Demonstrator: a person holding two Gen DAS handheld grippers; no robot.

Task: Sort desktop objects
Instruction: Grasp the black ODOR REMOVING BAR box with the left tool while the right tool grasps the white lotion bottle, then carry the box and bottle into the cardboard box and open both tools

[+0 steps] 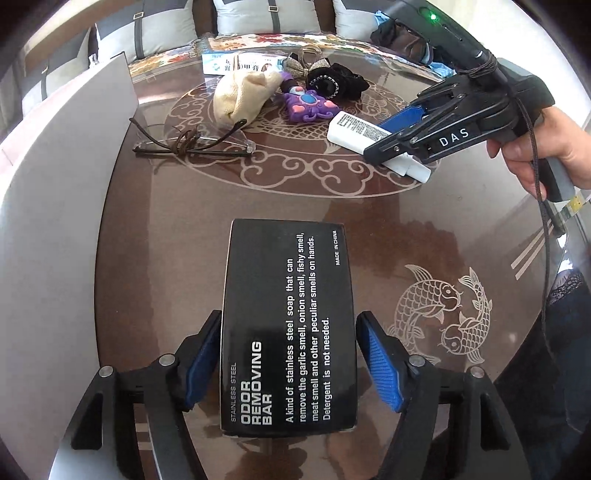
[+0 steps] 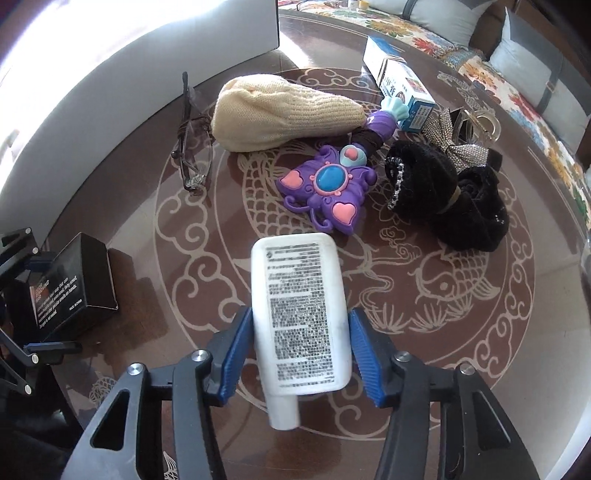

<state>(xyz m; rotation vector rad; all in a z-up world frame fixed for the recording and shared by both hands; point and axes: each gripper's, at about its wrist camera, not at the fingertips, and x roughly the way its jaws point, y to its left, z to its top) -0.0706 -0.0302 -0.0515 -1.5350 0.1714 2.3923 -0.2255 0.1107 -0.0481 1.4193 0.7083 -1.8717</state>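
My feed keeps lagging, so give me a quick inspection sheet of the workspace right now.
Surface: glossy brown table with fish motifs.
Job's things: black box between left gripper fingers; white bottle between right gripper fingers.
Clutter: glasses, cream knit pouch, purple toy, black scrunchies, medicine carton.
Grippers: both closed on their items.
Cables: braided cord from right gripper.
Surroundings: white panel, cushions.

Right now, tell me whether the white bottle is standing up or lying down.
Lying down. The white bottle rests flat on the table, label up, cap toward the camera, between the right gripper's blue pads.
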